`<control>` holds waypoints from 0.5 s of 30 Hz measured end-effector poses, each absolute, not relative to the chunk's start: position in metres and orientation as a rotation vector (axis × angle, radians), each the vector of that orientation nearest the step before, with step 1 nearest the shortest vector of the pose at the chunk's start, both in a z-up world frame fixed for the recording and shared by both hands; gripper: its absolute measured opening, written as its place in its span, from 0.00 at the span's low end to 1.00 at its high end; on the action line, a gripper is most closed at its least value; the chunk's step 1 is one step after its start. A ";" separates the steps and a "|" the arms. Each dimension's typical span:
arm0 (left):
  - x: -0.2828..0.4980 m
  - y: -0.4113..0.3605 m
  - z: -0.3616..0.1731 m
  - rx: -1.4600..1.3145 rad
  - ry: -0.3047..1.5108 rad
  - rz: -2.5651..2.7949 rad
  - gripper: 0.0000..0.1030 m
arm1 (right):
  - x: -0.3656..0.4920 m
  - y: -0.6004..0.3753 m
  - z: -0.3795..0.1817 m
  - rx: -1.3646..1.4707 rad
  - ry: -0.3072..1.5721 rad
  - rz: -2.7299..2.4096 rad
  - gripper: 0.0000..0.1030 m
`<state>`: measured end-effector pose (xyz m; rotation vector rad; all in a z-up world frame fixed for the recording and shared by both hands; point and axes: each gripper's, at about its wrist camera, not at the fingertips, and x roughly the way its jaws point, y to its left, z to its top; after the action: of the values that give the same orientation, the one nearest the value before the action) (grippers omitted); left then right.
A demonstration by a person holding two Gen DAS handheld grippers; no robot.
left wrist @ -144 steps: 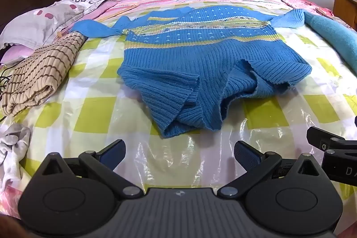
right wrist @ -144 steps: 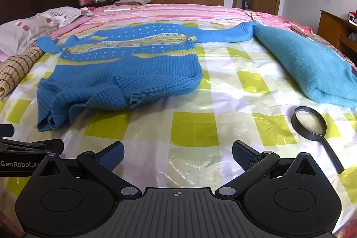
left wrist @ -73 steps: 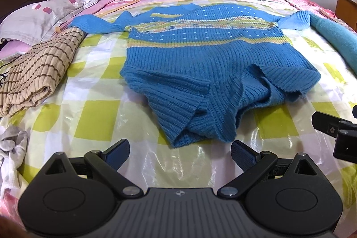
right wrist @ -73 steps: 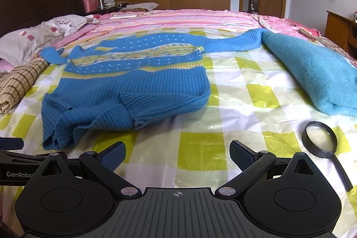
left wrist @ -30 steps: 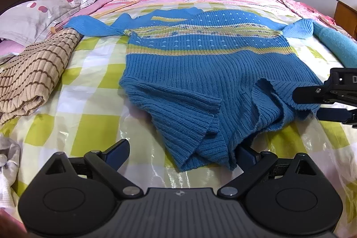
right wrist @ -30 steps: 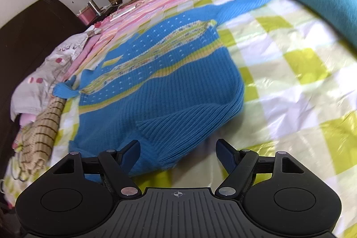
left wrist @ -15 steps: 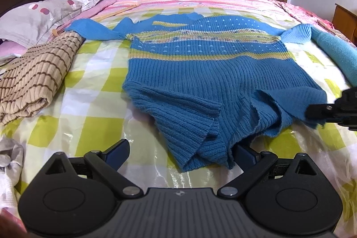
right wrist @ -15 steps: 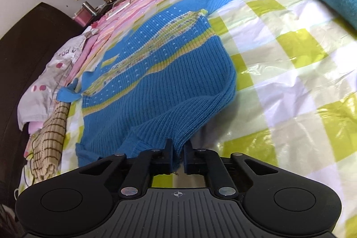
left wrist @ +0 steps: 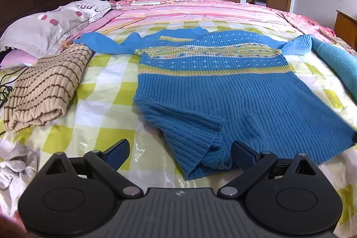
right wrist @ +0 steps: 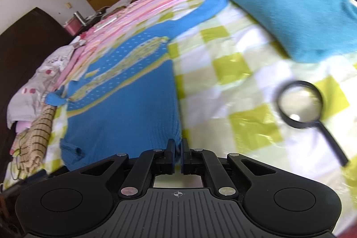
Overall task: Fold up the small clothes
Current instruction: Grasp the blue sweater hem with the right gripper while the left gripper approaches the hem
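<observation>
On the checked sheet (left wrist: 107, 90) the blue sweater (left wrist: 212, 90) lies flat, neck toward the far side, its near hem bunched into folds. The right gripper (right wrist: 177, 152) has just closed and is clamped on the hem's right corner. The left gripper (left wrist: 178, 152) hangs with jaws apart over the rumpled middle of the hem, cloth lying between its fingers, unpinched. I'd say the left should take the left corner before both draw the hem taut and level, keeping clear of the magnifying glass (right wrist: 300, 104) to the right.
</observation>
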<state>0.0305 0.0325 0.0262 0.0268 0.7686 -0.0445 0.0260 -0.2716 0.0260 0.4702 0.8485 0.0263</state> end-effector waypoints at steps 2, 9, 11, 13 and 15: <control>0.034 0.028 0.026 0.033 0.765 -0.045 1.00 | 0.021 -0.278 0.022 0.458 0.853 0.003 0.01; 0.062 0.005 0.019 0.077 0.751 0.002 1.00 | 0.014 -0.289 0.014 0.493 0.828 -0.017 0.01; 0.072 0.001 0.015 0.086 0.755 0.032 1.00 | 0.014 -0.288 0.014 0.500 0.814 0.001 0.04; 0.077 -0.003 0.011 0.100 0.751 0.057 1.00 | 0.015 -0.285 0.013 0.490 0.803 0.011 0.07; 0.081 -0.011 0.006 0.136 0.743 0.080 1.00 | 0.017 -0.282 0.011 0.483 0.804 0.018 0.08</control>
<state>0.0810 -0.0107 0.0065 0.1364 0.7429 0.0803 0.0170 -0.2821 0.0108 0.4831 0.8042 0.0176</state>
